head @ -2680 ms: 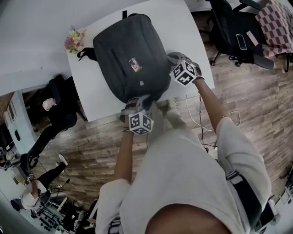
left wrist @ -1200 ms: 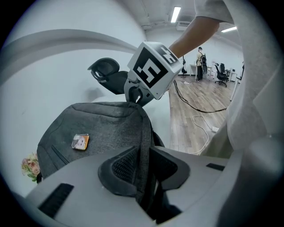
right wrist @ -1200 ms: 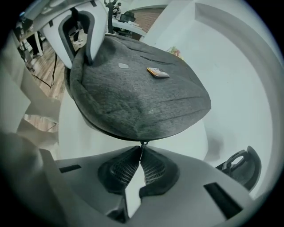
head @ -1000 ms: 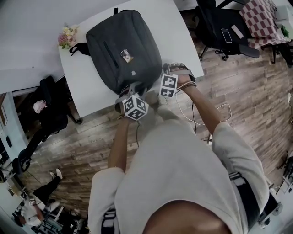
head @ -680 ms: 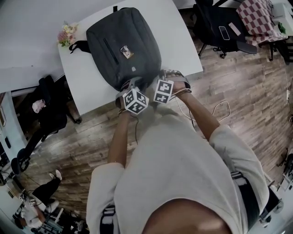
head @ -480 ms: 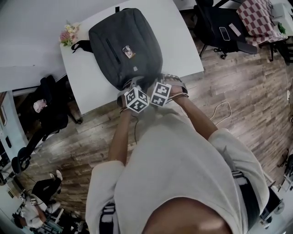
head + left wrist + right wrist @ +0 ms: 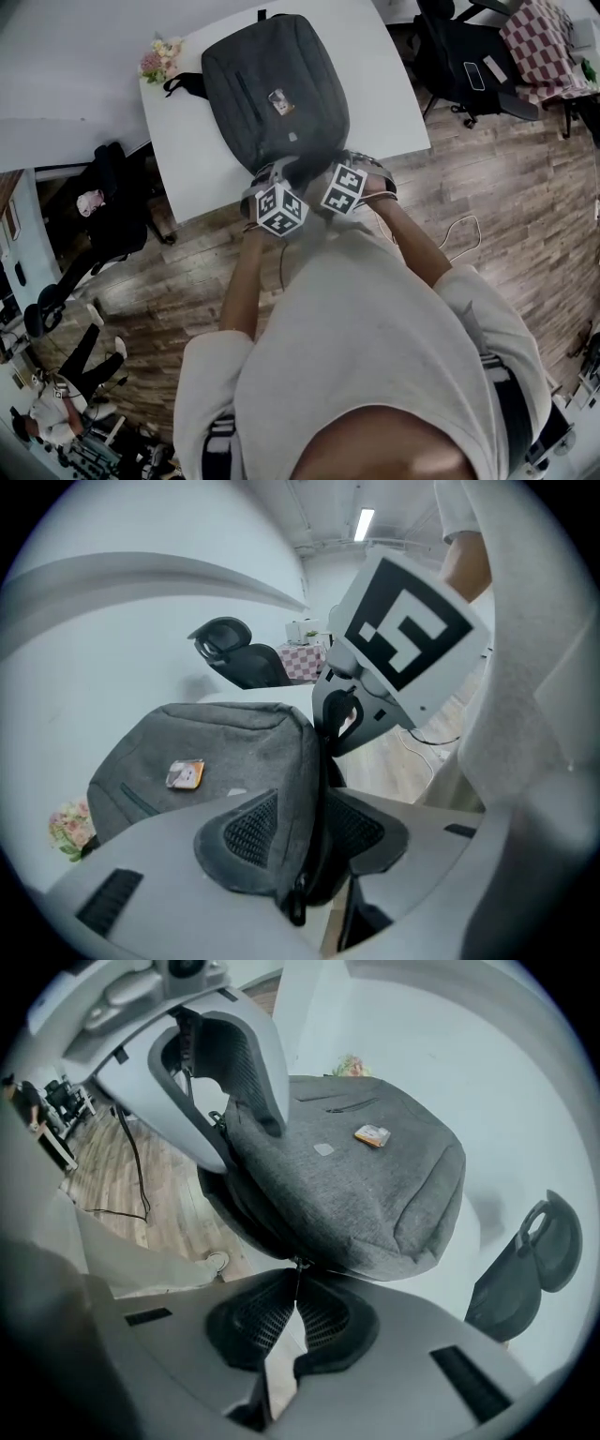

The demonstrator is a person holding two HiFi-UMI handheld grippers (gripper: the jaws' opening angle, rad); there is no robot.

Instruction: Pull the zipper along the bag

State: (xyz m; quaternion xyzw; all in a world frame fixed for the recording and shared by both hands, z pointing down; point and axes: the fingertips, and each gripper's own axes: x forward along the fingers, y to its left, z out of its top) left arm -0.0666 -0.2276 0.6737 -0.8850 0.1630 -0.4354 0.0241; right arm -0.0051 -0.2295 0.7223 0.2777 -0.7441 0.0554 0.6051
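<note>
Holding the zipper pull (image 7: 298,1267) clenched in my right gripper (image 7: 295,1288) at the near end of the bag (image 7: 272,89), which lies on the table (image 7: 183,150); my left gripper (image 7: 305,822) is released, its 2 jaws having just been opening, with the bag's corner between them.

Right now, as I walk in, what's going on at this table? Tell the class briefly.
A person works two handheld grippers at the near edge of a grey backpack lying on a white table. The right gripper is shut on the zipper pull. The left gripper has just been opening its jaws, with the backpack's edge between them but not clamped.
</note>
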